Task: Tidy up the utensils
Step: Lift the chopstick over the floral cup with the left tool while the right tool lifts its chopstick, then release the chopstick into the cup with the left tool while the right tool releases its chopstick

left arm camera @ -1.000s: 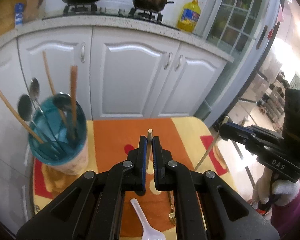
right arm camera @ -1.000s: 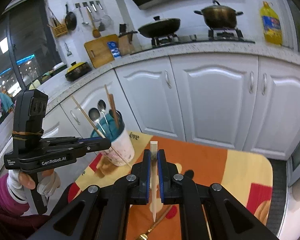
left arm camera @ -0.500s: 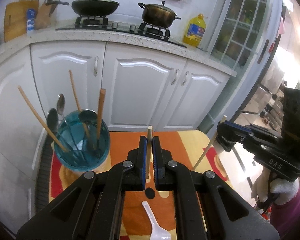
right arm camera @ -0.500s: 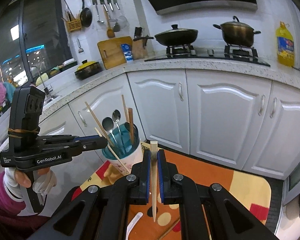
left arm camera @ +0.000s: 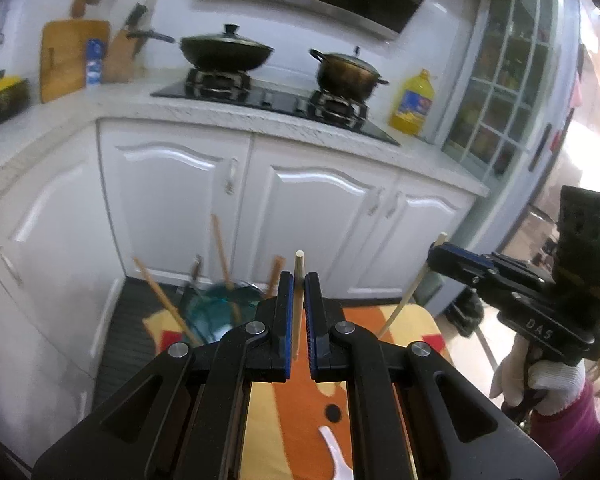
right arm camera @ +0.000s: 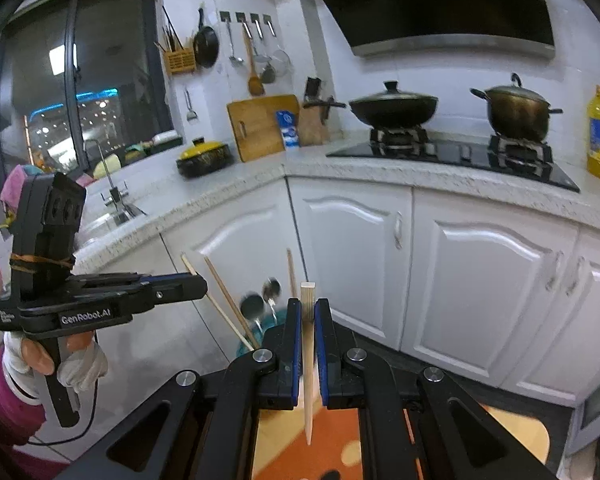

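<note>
Utensils fill the teal holder (left arm camera: 220, 312) at the lower left centre of our left wrist view: wooden chopsticks lean out of it and a metal spoon handle rises among them, all blurred. It stands on the orange and yellow bench (left arm camera: 300, 420). Our left gripper (left arm camera: 299, 320) is clenched on a pale chopstick (left arm camera: 298, 280), upright, its round top poking above the pads. Low in that frame a white spoon (left arm camera: 336, 452) lies on the bench. At the right edge our right gripper (left arm camera: 440, 258) grasps a second chopstick (left arm camera: 408, 300), slanted.

In the right wrist view the left gripper (right arm camera: 202, 288) shows at the left. The holder (right arm camera: 260, 332) sits mostly hidden behind the right gripper (right arm camera: 308, 344), with two spoon bowls (right arm camera: 254, 306) visible here only. This gripper pinches its chopstick (right arm camera: 308, 380), square-topped, tapering downward.
</note>
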Tool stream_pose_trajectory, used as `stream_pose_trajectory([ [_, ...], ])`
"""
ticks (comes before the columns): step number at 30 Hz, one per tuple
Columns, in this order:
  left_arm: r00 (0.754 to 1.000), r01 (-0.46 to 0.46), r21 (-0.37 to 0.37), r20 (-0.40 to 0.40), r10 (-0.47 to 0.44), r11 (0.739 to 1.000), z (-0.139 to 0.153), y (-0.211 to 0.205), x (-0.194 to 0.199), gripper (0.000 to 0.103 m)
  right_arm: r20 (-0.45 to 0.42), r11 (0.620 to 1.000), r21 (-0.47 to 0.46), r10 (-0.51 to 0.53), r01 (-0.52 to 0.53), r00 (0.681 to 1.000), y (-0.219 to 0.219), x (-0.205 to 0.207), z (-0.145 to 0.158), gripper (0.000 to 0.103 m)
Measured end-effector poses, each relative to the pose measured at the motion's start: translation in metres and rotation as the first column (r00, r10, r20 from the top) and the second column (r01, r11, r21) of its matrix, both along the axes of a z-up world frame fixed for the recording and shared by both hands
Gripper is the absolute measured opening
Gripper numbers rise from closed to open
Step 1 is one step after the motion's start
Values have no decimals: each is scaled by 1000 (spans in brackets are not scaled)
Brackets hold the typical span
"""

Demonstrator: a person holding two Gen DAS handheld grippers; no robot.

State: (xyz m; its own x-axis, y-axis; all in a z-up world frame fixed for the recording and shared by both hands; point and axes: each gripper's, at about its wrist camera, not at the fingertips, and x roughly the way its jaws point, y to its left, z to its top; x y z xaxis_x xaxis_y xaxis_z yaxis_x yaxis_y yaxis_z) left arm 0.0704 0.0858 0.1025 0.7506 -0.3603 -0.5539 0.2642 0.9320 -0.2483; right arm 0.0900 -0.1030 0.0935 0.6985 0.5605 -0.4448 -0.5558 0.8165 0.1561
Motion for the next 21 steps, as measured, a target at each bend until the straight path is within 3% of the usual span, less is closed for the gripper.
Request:
stream_pose_trajectory([
  [11,993,-114,36,4,114,993,-7,36,30,4,39,999,30,13,-14,999,47,41,5,6],
  [16,989,-144,93,-6,145,985,-24,39,43,4,26,1000,24,2,-3,1000,65,65,-11,6],
  [21,987,-146,102,-51,152,984,-46,38,56,4,-18,1000,-4,0,-1,1000,77,81,-39,6],
])
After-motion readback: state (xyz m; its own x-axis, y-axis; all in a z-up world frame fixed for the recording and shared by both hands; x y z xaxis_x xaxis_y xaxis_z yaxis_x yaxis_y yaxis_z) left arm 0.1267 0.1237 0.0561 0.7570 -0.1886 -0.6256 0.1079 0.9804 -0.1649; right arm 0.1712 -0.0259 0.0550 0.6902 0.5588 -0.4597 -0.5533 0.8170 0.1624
